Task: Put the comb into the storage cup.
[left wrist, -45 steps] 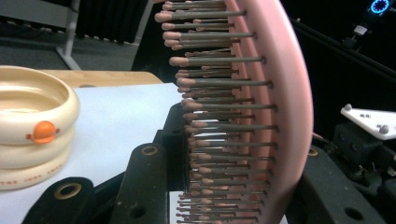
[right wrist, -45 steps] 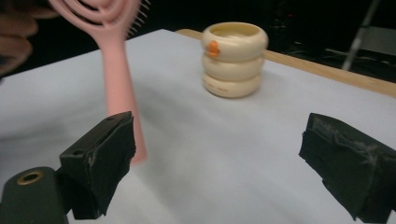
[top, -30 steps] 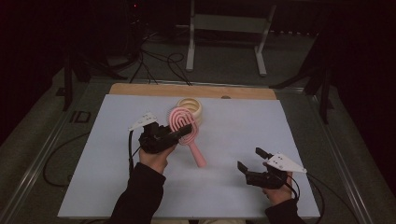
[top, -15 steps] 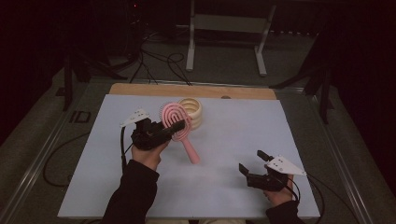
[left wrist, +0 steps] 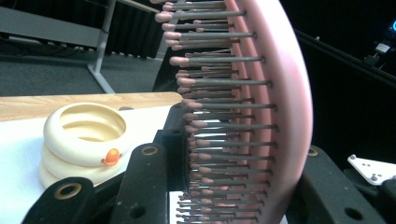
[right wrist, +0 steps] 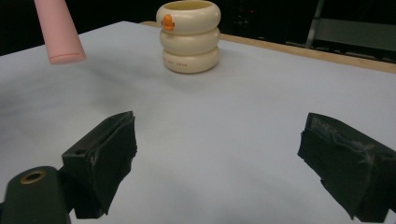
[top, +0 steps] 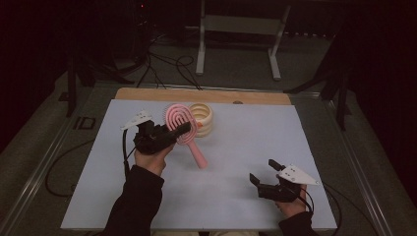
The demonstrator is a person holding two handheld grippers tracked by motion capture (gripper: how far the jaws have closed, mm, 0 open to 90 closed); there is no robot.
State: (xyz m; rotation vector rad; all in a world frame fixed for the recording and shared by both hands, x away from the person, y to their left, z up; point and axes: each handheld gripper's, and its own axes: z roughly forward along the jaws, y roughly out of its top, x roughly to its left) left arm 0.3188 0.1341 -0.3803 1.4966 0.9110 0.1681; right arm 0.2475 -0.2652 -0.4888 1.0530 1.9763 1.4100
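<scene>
Left hand-held gripper (top: 178, 132) clamps hairbrush (top: 184, 132); cream cup (top: 201, 119) just behind.

A cream ringed holder (top: 201, 119) stands on the white-topped table (top: 305, 142) near its far edge.

Bench (top: 344, 147): pale blue-white sheet covers the work surface; a bare wooden strip (top: 147, 94) runs along the far edge, with a small dark spot (top: 238, 103) on it right of centre. Grey metal rails frame the bench left and right.

Floor beyond the far edge: grey, dim. A light metal stand (top: 236, 29) with two legs rests there, far centre. Black cables (top: 162, 64) loop on the floor left of the stand. A dark post (top: 72, 83) stands far left; another dark stand (top: 339, 83) far right. A small black square fitting (top: 84, 123) sits on the left rail. One more cable (top: 54, 167) curves along the floor at near left.
</scene>
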